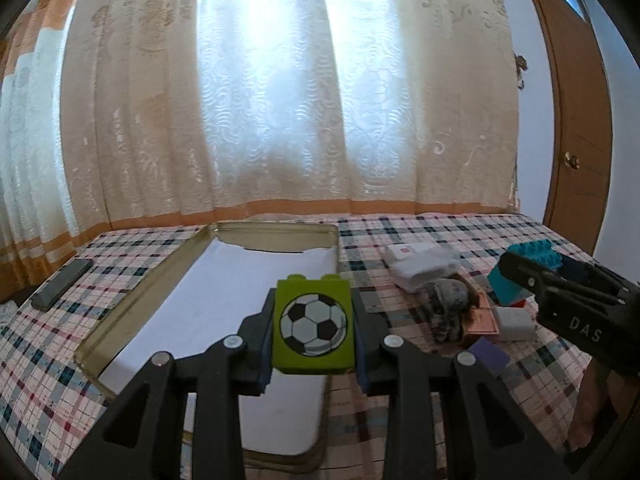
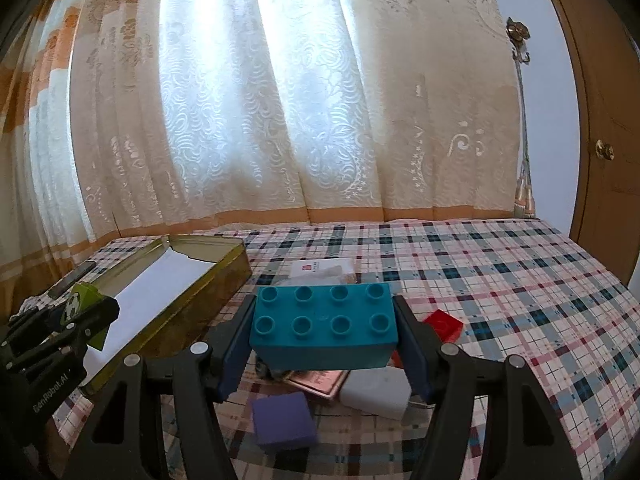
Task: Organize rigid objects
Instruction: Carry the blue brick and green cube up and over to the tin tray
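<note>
We hold two hard plastic building bricks, one per hand, and both should handle alike: light, stiff, smooth-sided, with no give under pressure. Flat opposite faces are the natural place to grip, since the studded top offers little for a pad to bear on.

The left gripper [image 1: 313, 326] is clamped on the green soccer-ball brick [image 1: 313, 324], its jaws pressed against the two side faces so the printed ball faces the camera. The brick sits upright and centred between the pads, raised above the open gold tin [image 1: 132, 300], whose white lining lies directly below and ahead.

The right gripper [image 2: 324, 330] grasps the teal brick [image 2: 325, 326] by its short ends, studs up, level and centred, lifted off the checked surface [image 2: 500, 280]. Beneath it remain the loose pieces: a purple block [image 2: 282, 420], a white block [image 2: 378, 392], a red brick [image 2: 443, 325] and something pinkish and flat that we cannot identify, partly hidden under the teal brick.

Smooth plastic may slip if the grip eases, so in our judgement both bricks want lowering into the tin before the jaws let go.
</note>
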A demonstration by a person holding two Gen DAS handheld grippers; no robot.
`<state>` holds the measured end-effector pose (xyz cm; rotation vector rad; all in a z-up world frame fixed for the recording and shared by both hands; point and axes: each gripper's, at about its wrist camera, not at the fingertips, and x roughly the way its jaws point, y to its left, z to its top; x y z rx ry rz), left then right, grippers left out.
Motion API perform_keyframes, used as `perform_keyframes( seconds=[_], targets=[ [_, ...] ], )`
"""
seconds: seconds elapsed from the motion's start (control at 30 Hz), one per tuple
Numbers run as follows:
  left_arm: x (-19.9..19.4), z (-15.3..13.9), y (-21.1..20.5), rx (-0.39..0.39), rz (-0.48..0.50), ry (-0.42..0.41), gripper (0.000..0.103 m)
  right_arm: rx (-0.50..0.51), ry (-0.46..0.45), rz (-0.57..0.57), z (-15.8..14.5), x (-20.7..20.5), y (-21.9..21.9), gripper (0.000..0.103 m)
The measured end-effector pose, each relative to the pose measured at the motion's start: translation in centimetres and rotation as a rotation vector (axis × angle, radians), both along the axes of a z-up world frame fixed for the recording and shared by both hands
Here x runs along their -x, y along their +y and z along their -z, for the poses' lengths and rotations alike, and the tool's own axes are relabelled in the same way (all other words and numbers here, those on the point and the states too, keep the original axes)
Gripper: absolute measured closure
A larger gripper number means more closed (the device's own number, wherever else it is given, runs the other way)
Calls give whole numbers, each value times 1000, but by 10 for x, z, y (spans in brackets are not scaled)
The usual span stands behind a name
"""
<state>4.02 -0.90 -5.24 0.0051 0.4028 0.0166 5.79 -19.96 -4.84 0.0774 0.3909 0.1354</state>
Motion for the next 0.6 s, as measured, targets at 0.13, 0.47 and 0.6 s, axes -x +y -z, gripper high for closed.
perform_keyframes(
  seconds=[0.13, 0.47, 0.6],
  targets=[
    [1, 1, 12, 12, -27, 6, 73, 11, -6, -22, -1, -1, 11, 36],
    [1, 3, 39, 47, -81, 19, 73, 21, -13, -71, -1, -3, 33, 36],
    [-1, 5, 47, 62, -99, 32, 73, 26, -17, -88, -2, -4, 41, 36]
  ],
)
